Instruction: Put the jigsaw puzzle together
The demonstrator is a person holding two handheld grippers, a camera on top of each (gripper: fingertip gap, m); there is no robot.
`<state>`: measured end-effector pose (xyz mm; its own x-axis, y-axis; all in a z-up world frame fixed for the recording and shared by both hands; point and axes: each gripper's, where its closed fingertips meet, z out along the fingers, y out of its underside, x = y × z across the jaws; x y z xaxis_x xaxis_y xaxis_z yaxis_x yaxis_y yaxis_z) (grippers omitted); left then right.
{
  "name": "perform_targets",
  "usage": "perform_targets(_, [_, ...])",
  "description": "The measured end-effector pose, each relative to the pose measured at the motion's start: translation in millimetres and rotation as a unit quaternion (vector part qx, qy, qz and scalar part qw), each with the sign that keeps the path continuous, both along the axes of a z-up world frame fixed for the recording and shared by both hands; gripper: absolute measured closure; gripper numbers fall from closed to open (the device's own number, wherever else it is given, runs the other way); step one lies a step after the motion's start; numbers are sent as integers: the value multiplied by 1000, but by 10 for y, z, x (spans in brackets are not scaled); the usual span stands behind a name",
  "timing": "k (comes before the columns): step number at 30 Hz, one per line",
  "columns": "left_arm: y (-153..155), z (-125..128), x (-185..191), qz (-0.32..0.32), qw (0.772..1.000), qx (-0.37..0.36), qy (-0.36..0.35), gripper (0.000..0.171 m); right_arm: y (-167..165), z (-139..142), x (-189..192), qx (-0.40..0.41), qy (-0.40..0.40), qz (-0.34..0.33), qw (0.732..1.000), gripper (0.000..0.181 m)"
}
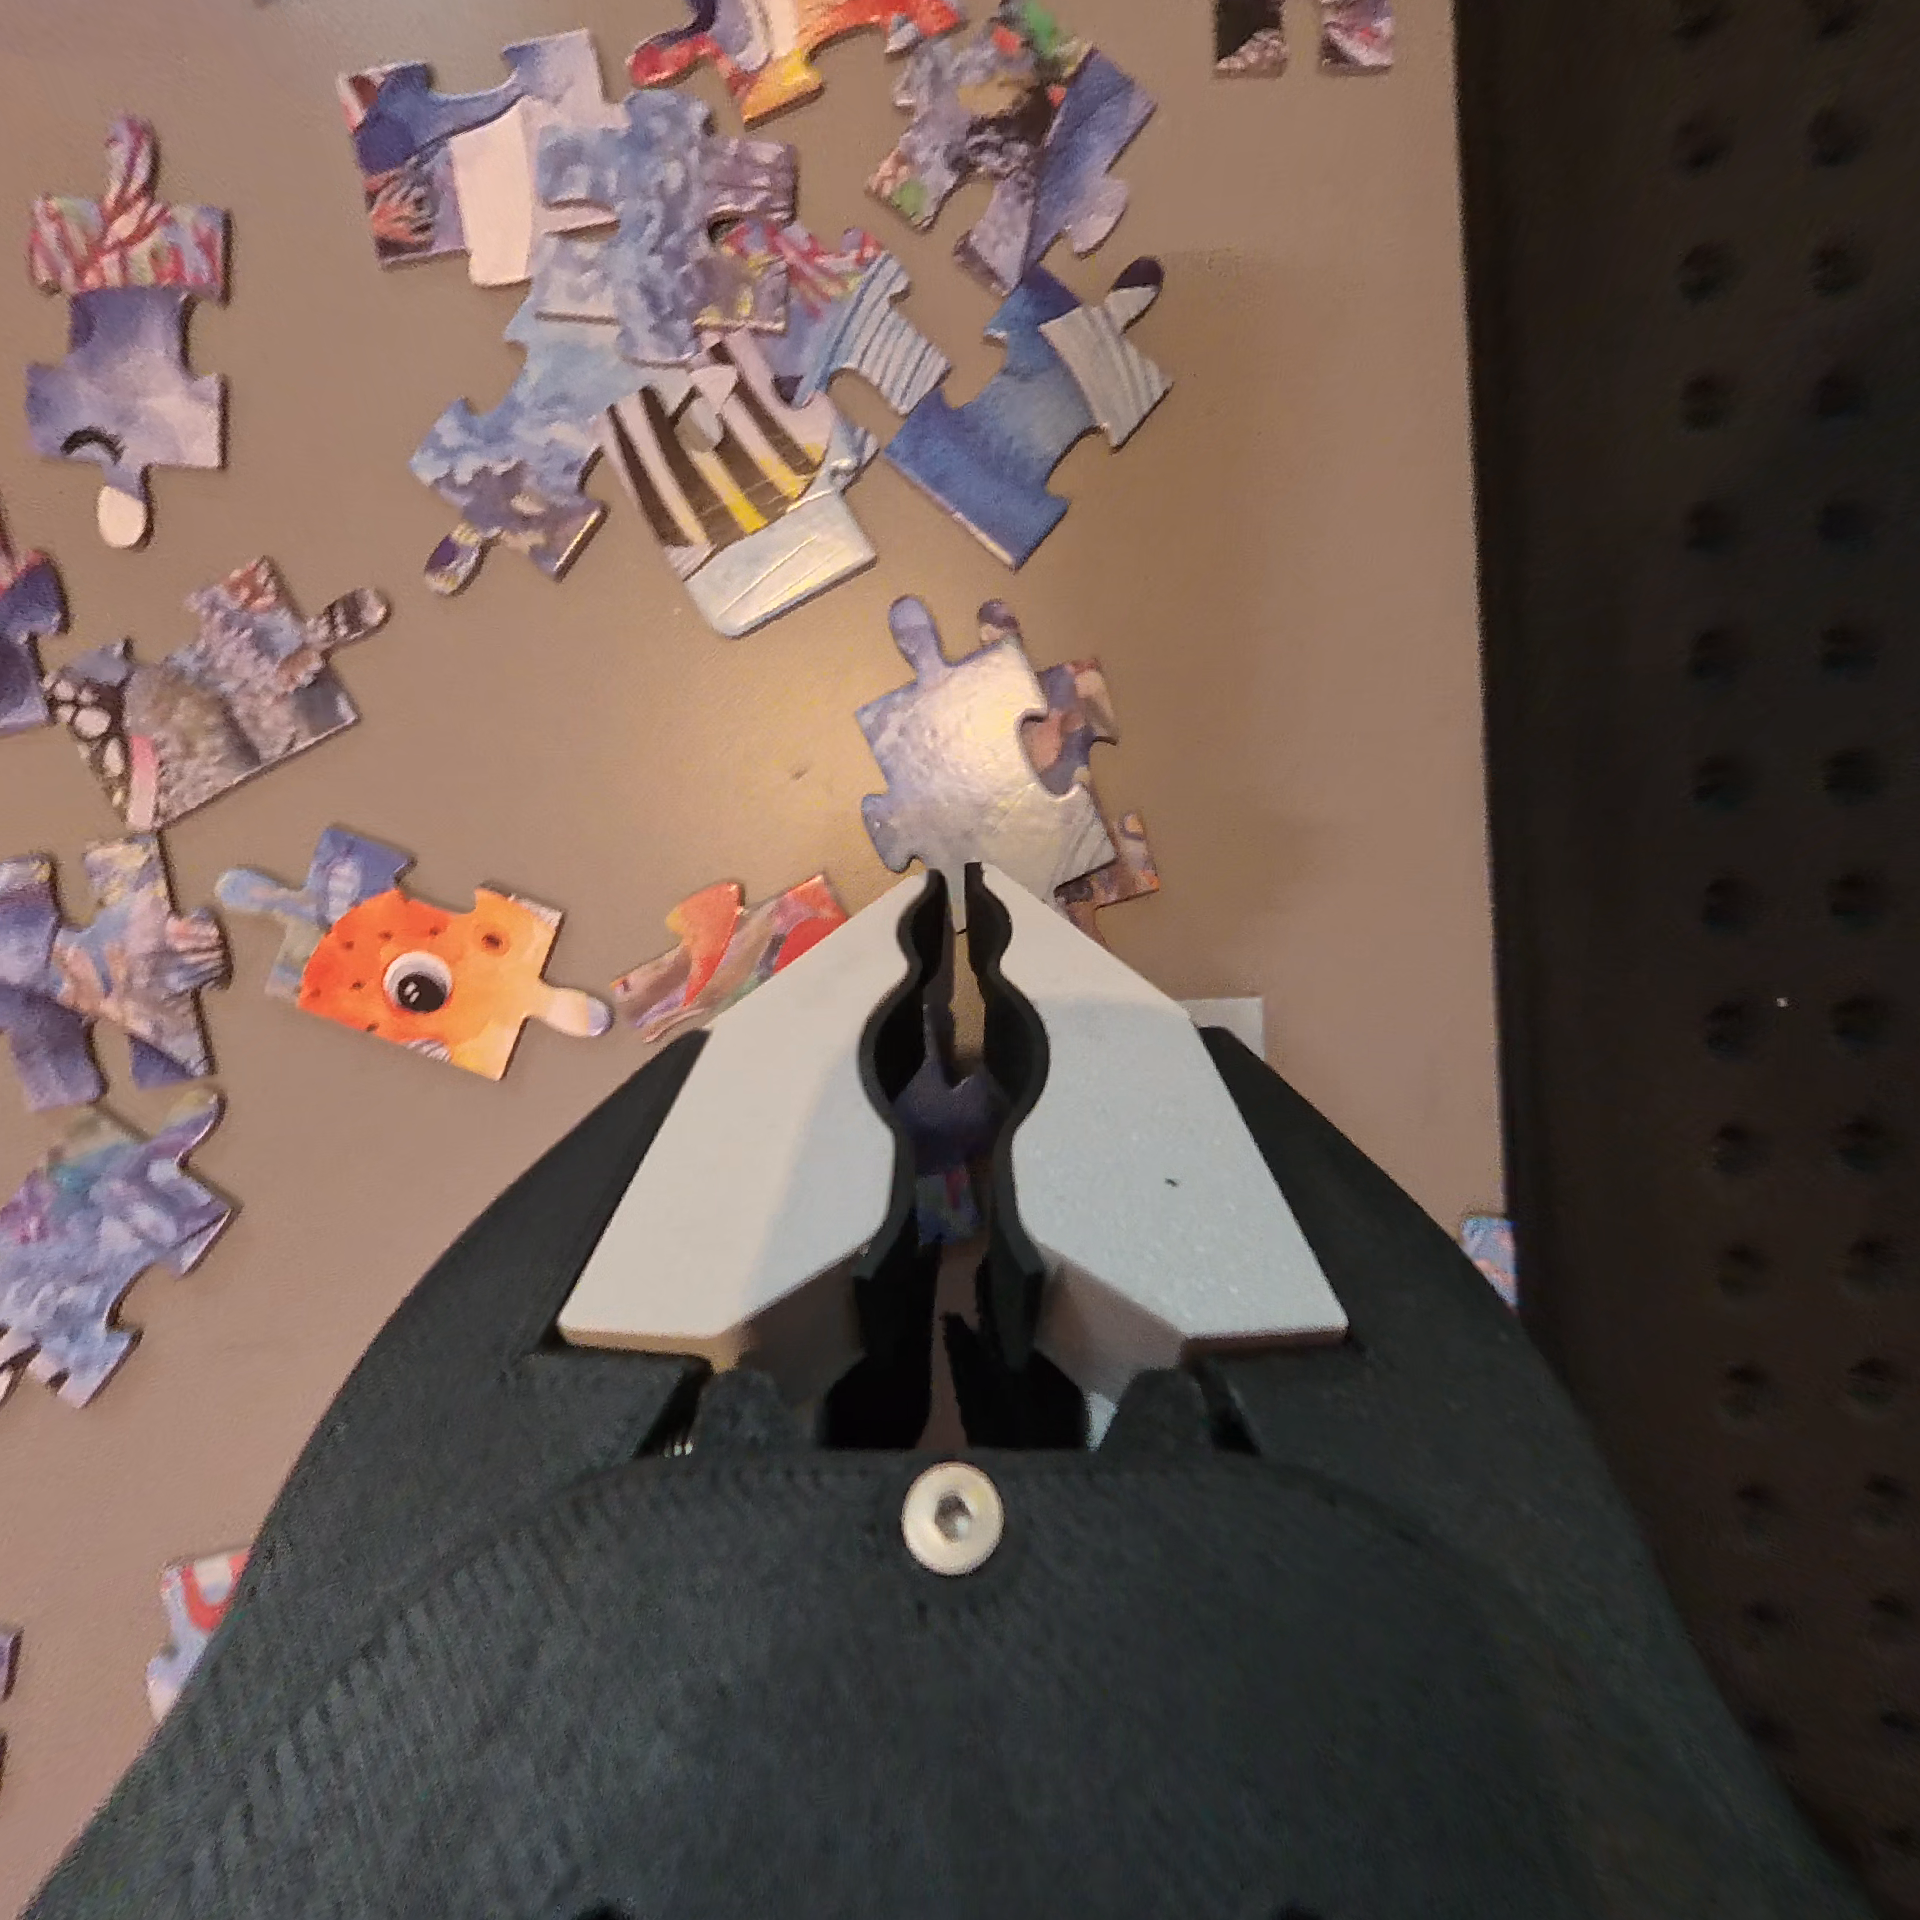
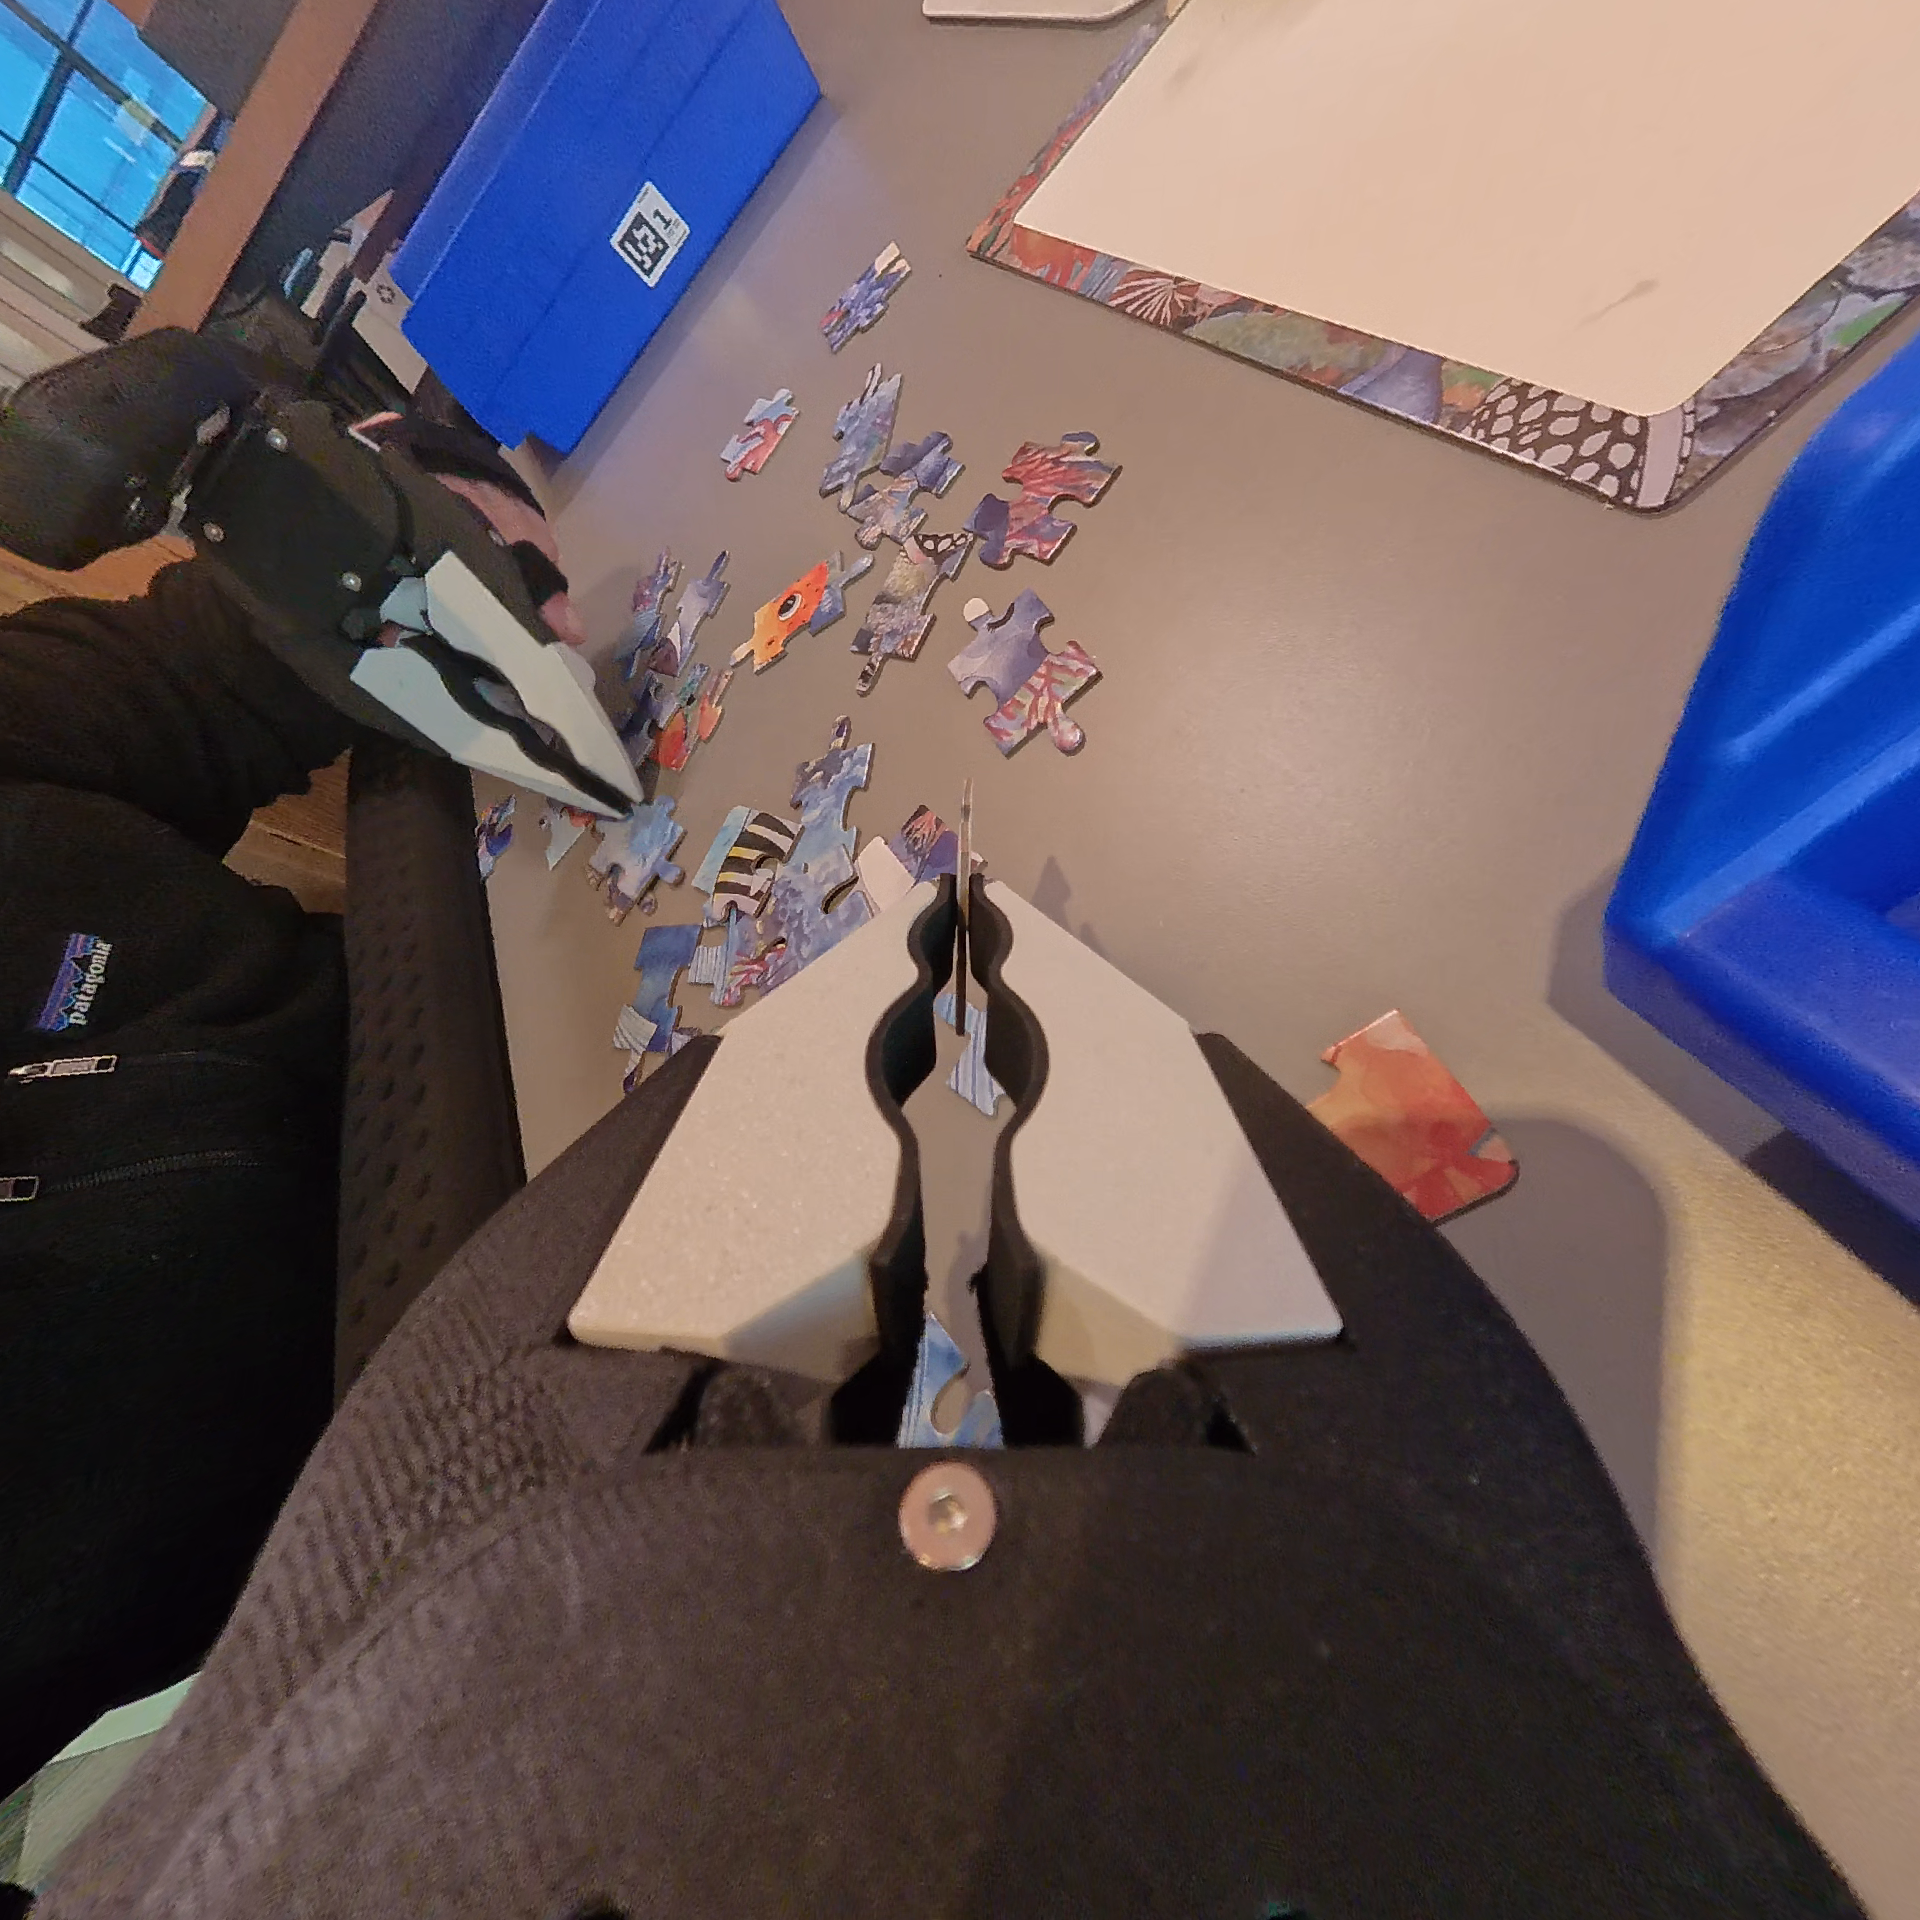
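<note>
A thin jigsaw piece held edge-on is being pinched between the tips of the right gripper, whose jaws are closed on it with only the card's thickness between them. For the step to go well, the piece is best carried toward the white puzzle tray with the printed sea-pattern border, lying at about one o'clock in the right wrist view, then turned flat before being lowered, so that its tabs are not bent.

The left gripper is being held nearly closed, a narrow slit showing between its tips, which are resting at the lower edge of a pale blue cardboard piece; whether that piece is being gripped cannot be told. The other loose pieces are lying scattered on the grey-brown tabletop, from nine to twelve o'clock of it.
</note>
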<state>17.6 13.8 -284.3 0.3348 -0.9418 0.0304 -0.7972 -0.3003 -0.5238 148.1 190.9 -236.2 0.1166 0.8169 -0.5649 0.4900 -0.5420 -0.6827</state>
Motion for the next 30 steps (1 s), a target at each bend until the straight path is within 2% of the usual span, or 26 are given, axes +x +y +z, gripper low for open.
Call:
perform_targets(2, [-53, 1, 75, -18, 1000, -4, -3, 169, -2, 9, 1, 1, 1, 0, 1000, 181])
perform_targets(4, [-77, 18, 85, -33, 999, 1, 1, 154, -4, 17, 3, 3, 2, 0, 1000, 181])
perform_targets(7, [16, 129, -31, -12, 1000, 15, -1, 135, 2, 41, 8, 5, 6, -2, 1000, 181])
perform_targets(12, [201, 337, -79, 16, 999, 46, -25, 128, -13, 65, -6, 9, 9, 2, 1000, 181])
perform_targets(18, [374, 211, 179, -6, 999, 53, 2, 125, -10, 75, 8, 11, 12, 0, 1000, 181])
perform_targets(23, [578, 129, 356, 10, 999, 37, -3, 125, -2, 84, 10, 14, 13, -1, 1000, 181])
perform_targets(30, [625, -17, 459, 22, 1000, 11, 1, 129, -15, 74, 0, 16, 10, 2, 1000, 181])
